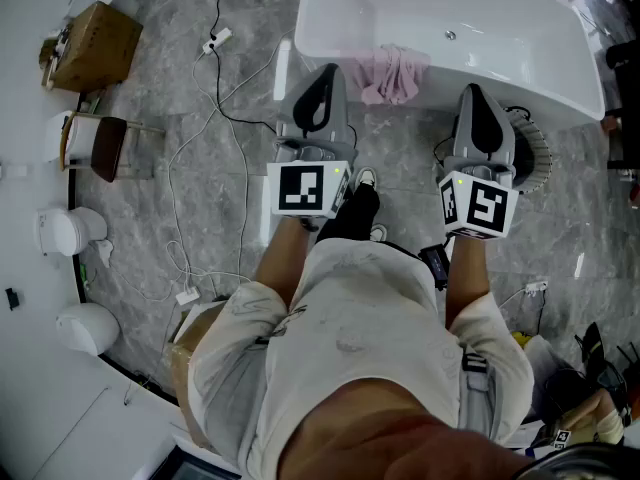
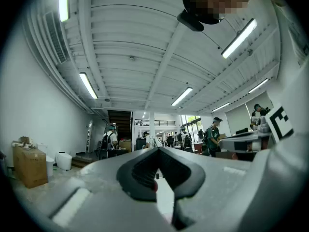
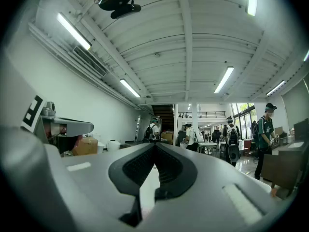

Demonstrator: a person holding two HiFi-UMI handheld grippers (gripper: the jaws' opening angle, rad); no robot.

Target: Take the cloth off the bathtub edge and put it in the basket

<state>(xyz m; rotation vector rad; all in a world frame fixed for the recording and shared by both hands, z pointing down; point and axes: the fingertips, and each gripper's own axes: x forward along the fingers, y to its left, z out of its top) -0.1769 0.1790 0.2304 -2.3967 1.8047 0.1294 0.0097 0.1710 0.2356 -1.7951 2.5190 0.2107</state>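
Note:
A pink cloth [image 1: 391, 74] hangs over the near edge of the white bathtub [image 1: 520, 38] at the top of the head view. My left gripper [image 1: 327, 70] is held up just left of the cloth, not touching it. My right gripper [image 1: 472, 92] is held up to the cloth's right. Behind the right gripper a round ribbed basket [image 1: 537, 160] stands on the floor, partly hidden. In the gripper views the left gripper [image 2: 157, 150] and the right gripper [image 3: 154, 146] both have their jaws shut with nothing between them. Those views face a ceiling and a hall; the cloth does not show there.
On the grey marble floor at the left lie a cardboard box [image 1: 95, 33], white cables [image 1: 215, 43], a small stool [image 1: 105, 146] and white toilets [image 1: 70, 230]. More boxes and gear sit behind the person. Several people stand far off in the hall [image 3: 227, 139].

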